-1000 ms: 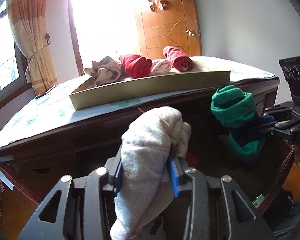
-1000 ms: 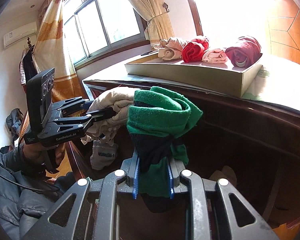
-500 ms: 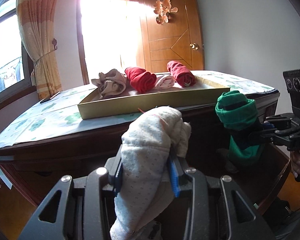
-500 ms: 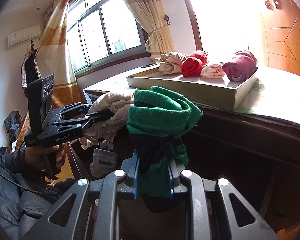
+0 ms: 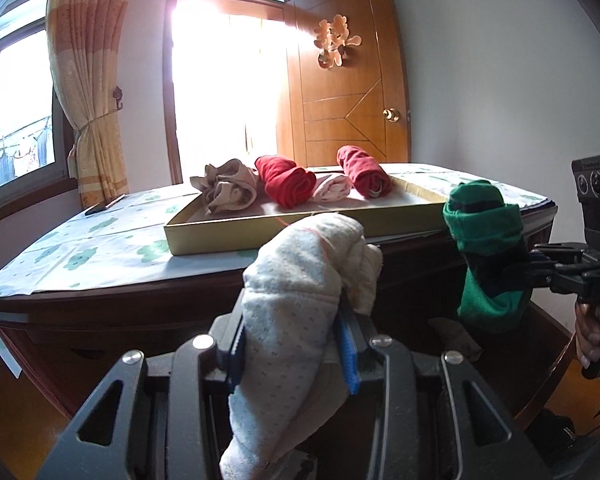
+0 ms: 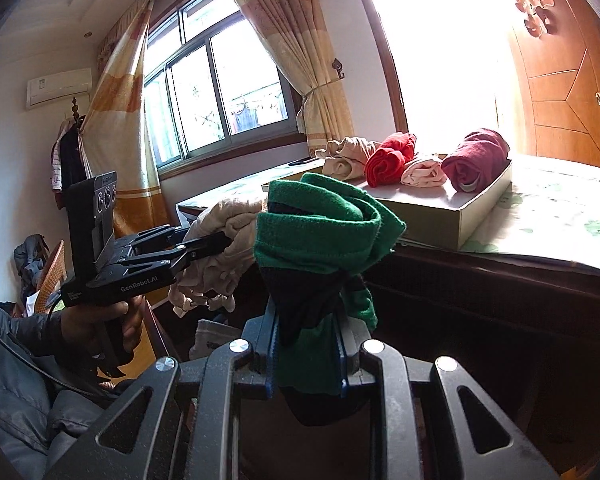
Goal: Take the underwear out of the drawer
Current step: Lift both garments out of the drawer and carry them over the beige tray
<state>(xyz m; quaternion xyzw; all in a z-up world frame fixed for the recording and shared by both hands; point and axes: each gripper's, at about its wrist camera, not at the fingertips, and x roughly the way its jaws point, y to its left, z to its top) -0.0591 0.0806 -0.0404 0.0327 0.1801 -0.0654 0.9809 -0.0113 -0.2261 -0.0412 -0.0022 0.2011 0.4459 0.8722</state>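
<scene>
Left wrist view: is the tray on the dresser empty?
No, the tray on the dresser holds four rolled garments: a beige one, two red ones and a pink one.

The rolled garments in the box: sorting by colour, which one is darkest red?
The maroon cloth roll at the door end; its neighbour is pale pink.

A dark wooden dresser (image 5: 100,308) stands mid-room, its top covered by a pale cloth printed with green shapes (image 5: 80,248). Behind the dresser, glaring daylight pours through a tall doorway (image 5: 224,100), beside an orange wooden door (image 5: 348,112) with a brass knob (image 5: 391,114). Left of the doorway hangs a tied-back yellow curtain (image 5: 88,80) next to a sliding window (image 6: 220,92). An air conditioner (image 6: 58,88) sits high on the white wall.
</scene>
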